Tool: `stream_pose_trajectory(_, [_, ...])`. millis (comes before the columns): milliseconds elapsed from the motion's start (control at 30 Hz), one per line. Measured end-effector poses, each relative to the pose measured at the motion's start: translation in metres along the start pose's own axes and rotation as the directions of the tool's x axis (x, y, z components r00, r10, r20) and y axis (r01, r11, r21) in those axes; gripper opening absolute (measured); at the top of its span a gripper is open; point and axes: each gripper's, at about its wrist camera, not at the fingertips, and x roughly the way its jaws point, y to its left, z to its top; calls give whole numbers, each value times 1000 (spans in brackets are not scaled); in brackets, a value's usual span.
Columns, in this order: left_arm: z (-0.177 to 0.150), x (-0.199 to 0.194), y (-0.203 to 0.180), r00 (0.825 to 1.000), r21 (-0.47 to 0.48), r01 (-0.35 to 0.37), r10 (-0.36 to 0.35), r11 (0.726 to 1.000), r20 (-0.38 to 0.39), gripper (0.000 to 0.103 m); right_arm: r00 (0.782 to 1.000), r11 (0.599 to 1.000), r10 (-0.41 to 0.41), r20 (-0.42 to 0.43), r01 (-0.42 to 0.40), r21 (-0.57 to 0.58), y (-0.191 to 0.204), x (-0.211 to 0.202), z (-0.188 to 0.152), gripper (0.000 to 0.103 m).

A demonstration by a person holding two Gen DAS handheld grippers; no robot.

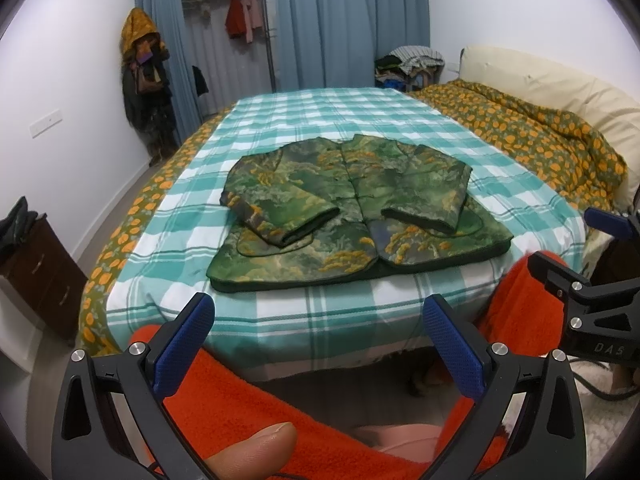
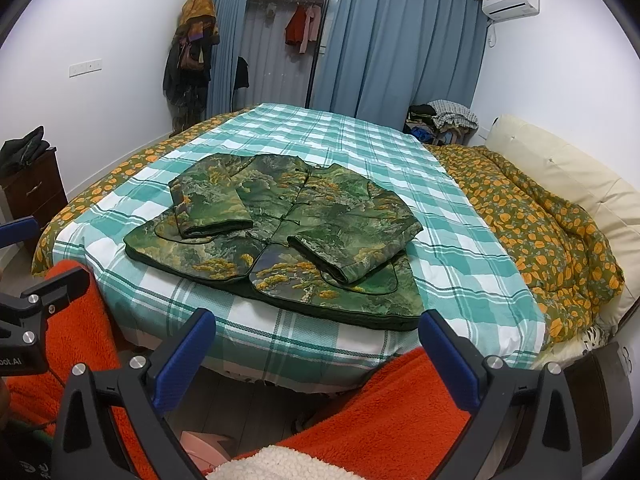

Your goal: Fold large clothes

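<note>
Both the left gripper [image 1: 318,344] and right gripper [image 2: 318,354] stand spread wide and empty at the bottom of frame, short of the bed [image 1: 280,320]. The jacket [image 1: 352,216] lies at frame centre near the bed's edge, sleeves crossed over its front. Risk: the padded cloth is thick, so a shallow pinch at the hem could slip, and lifting may spill the sleeves out of place

The jacket [image 1: 352,208] lies flat on the bed [image 1: 320,120], near its front edge, both sleeves folded in across the chest. A bunched quilt [image 1: 532,140] lies on the bed at 3 o'clock of the jacket, a headboard [image 1: 560,88] beyond it. Curtains [image 1: 348,20] hang at 12 o'clock behind the bed. A cabinet [image 1: 40,268] stands on the floor at 9 o'clock.
</note>
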Motion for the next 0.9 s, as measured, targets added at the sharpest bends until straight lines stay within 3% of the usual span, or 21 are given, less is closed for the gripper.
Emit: stream_pose_trajectory(900, [-4, 2, -1, 1000, 5, -1, 1, 1000, -6, 103, 1000, 1000, 0, -3, 0, -1, 1, 1, 0, 103])
